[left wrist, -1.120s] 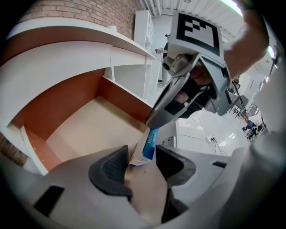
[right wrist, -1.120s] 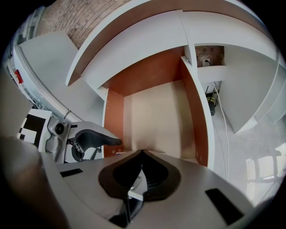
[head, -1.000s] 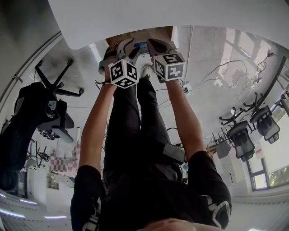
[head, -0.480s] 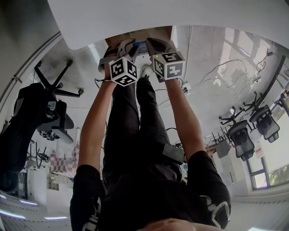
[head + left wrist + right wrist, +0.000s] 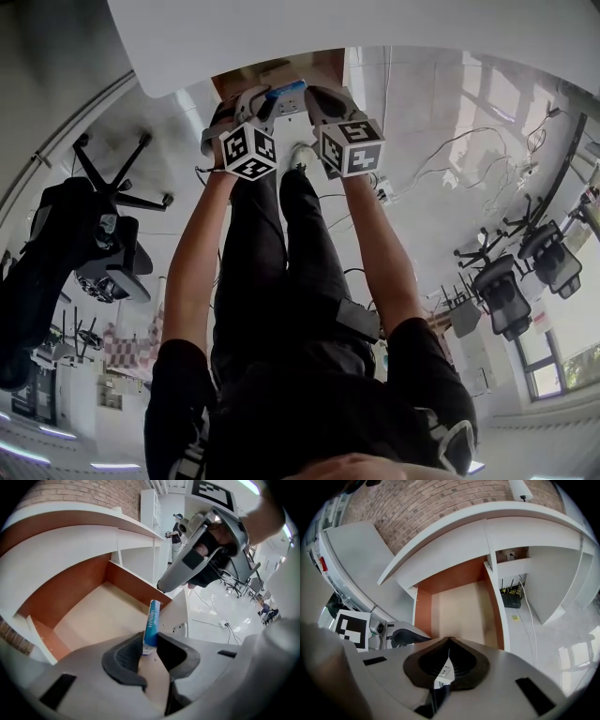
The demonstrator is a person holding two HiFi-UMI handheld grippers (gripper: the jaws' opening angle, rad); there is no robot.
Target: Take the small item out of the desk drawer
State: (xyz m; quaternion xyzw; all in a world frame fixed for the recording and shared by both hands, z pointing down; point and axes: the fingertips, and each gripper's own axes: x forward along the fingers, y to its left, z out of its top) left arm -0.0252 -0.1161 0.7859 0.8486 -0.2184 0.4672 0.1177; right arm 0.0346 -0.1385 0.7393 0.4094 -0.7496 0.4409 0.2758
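Note:
The wooden desk drawer [image 5: 91,616] stands pulled out under the white desk [image 5: 375,28]. A small blue and white box [image 5: 152,623] stands upright between the pads of my left gripper [image 5: 150,641]. The jaws are closing on it and both pads touch its sides. In the head view the box [image 5: 285,91] shows over the drawer [image 5: 281,67], between the left gripper [image 5: 265,98] and the right gripper [image 5: 319,96]. My right gripper [image 5: 448,641] is shut with nothing in it and hovers over the drawer floor [image 5: 461,606]. The left gripper view shows the right gripper [image 5: 197,559] close by.
The person's legs [image 5: 281,281] stand below the drawer. Office chairs are at the left [image 5: 103,244] and right [image 5: 506,291]. Cables and a power strip [image 5: 389,187] lie on the floor. A black router [image 5: 512,598] sits under the desk, and a brick wall [image 5: 440,503] is behind it.
Both grippers have shifted a little toward the drawer. The blue box now shows longer and higher between them than a second ago.

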